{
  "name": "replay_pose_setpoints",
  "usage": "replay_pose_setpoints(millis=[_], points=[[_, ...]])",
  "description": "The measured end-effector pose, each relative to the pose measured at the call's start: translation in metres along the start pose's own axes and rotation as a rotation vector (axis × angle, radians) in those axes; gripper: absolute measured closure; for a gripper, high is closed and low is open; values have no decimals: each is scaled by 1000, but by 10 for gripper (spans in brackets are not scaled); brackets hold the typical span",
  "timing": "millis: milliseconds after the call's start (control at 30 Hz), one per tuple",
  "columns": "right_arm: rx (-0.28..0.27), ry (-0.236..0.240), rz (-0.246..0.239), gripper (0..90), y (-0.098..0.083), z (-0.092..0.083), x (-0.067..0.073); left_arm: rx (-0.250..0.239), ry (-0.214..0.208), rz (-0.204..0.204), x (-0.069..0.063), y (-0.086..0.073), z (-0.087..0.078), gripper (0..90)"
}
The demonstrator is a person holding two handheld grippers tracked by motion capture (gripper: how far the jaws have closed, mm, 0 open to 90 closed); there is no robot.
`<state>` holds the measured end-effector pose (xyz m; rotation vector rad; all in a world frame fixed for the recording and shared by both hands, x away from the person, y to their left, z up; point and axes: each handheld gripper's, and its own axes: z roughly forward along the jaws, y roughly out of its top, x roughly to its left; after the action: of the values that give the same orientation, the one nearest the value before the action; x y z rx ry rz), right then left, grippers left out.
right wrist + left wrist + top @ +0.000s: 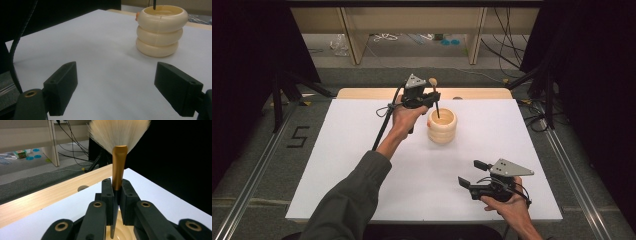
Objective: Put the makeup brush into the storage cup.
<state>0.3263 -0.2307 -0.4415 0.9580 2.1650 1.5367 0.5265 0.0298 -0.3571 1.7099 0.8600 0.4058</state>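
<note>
Over the far middle of the white table (362,165) | my left gripper (432,98) clamps a brush (118,165) upright, bristles up, dark handle tip dipping into the cream ribbed holder (442,126) | my right gripper (471,175) near edge, jaws wide apart, holding nothing, well apart from holder

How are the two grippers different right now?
The left gripper is shut on a brush, while the right gripper is open and holds nothing. The left gripper is raised over the cream ringed holder at the far side of the table; the right gripper sits near the front edge, away from it. Both are black and hand-held.
</note>
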Motion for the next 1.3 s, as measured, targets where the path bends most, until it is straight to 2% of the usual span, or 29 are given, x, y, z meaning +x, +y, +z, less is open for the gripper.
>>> replay_pose_setpoints(millis=[33, 167, 300, 867, 933, 967, 1033, 1133, 1167, 1200, 1233, 1300], points=[[-5, -12, -21, 197, 0, 0, -1, 2, 0, 5, 0, -1, 1, 832], [-12, -8, -19, 197, 0, 0, -1, 5, -1, -2, -1, -6, 4, 832], [14, -12, -24, 197, 1, -2, -1, 8, 2, -13, -1, -12, 7, 832], [26, 0, -6, 199, 0, -1, 0, 13, 1, -34, 0, -35, 15, 831], [25, 1, -6, 199, 0, -1, 0, 9, 3, -46, 1, -37, 16, 831], [27, 0, -5, 199, 0, -1, 0, 14, 4, -38, 1, -39, 16, 831], [26, 1, -6, 199, 0, -1, -1, 17, 2, -51, 0, -42, 18, 831], [19, 6, -2, 200, 0, 0, 0, 18, 2, -47, -1, -46, 20, 830], [-7, 1, -19, 200, -1, 1, -1, 20, 0, -42, -2, -47, 21, 830], [4, 12, 0, 200, -1, 1, 0, 21, -5, -45, -3, -49, 22, 829], [25, 3, -4, 200, 0, -1, 0, 33, -2, -29, -3, -50, 22, 826], [25, 3, -6, 200, 0, -1, 0, 39, 10, -16, -3, -51, 21, 780]])
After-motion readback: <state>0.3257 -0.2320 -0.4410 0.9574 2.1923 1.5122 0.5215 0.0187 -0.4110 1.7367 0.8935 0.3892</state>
